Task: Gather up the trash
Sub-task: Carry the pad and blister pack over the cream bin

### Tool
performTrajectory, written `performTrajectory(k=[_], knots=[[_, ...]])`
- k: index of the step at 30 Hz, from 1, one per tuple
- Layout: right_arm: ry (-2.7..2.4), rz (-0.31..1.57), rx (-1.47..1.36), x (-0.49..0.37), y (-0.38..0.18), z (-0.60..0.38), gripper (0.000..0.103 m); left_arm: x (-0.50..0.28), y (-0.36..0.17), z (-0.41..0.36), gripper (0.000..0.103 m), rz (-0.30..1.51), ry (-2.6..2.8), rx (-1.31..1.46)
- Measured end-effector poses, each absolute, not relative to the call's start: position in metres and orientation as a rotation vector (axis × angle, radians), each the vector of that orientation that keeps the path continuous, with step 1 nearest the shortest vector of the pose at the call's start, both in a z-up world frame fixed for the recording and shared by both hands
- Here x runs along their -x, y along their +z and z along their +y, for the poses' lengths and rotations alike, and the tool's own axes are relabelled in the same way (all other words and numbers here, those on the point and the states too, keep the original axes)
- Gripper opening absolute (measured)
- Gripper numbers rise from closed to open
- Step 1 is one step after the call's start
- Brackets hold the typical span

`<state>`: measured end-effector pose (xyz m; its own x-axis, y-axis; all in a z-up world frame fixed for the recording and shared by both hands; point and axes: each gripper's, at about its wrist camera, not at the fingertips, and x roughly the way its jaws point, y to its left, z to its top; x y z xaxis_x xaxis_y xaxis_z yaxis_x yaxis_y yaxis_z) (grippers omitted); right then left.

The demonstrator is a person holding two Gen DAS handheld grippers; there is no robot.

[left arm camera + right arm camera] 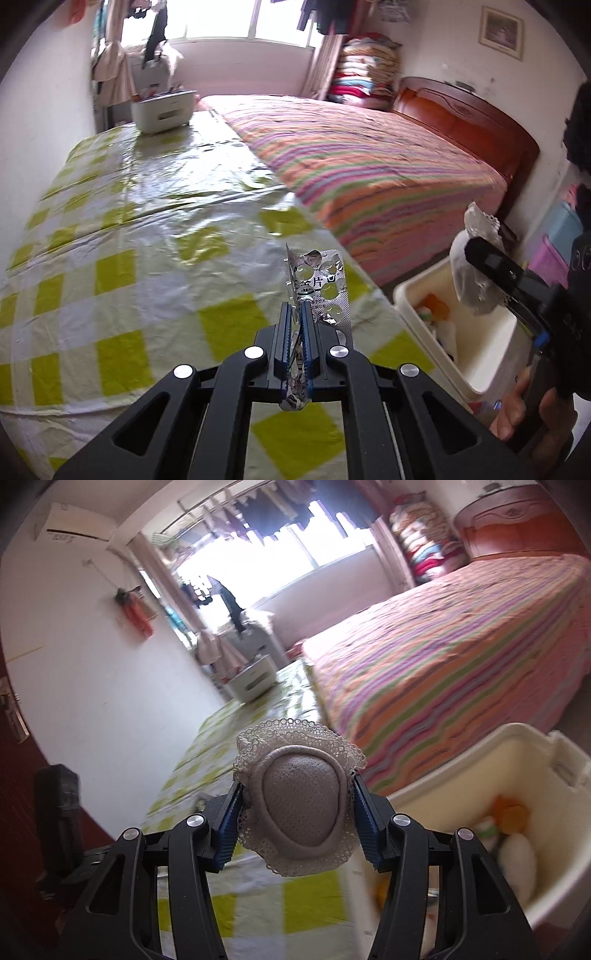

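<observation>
We hold a spent silver foil blister pack pinched in our left gripper and a grey lace-edged fabric pad clamped in our right gripper, both undropped near the cream plastic bin already holding trash.

The left gripper pinches a foil blister pack over the checked table — the white bin sits beyond its right edge.

Blown-out window backlight, motion blur

Striped bed, checkered tablecloth, folded quilts
</observation>
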<state>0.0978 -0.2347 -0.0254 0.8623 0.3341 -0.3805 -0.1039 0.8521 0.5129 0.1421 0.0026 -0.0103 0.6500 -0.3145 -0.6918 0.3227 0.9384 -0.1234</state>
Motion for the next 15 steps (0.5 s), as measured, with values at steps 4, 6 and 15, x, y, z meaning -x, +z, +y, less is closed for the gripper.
performTrajectory(k=[4, 6, 15], knots=[[0.153, 0.471, -0.5, -0.09, -0.032, -0.252, 0.054, -0.128, -0.003, -0.02, 0.006, 0.754, -0.395, -0.04], [0.122, 0.462, -0.506, -0.084, -0.034, -0.261, 0.054, -0.12, 0.001, -0.031, 0.006, 0.734, -0.41, -0.047], [0.04, 0.434, -0.547, -0.071, -0.039, -0.28, 0.068, -0.092, 0.002, -0.081, 0.006, 0.742, -0.492, -0.085]])
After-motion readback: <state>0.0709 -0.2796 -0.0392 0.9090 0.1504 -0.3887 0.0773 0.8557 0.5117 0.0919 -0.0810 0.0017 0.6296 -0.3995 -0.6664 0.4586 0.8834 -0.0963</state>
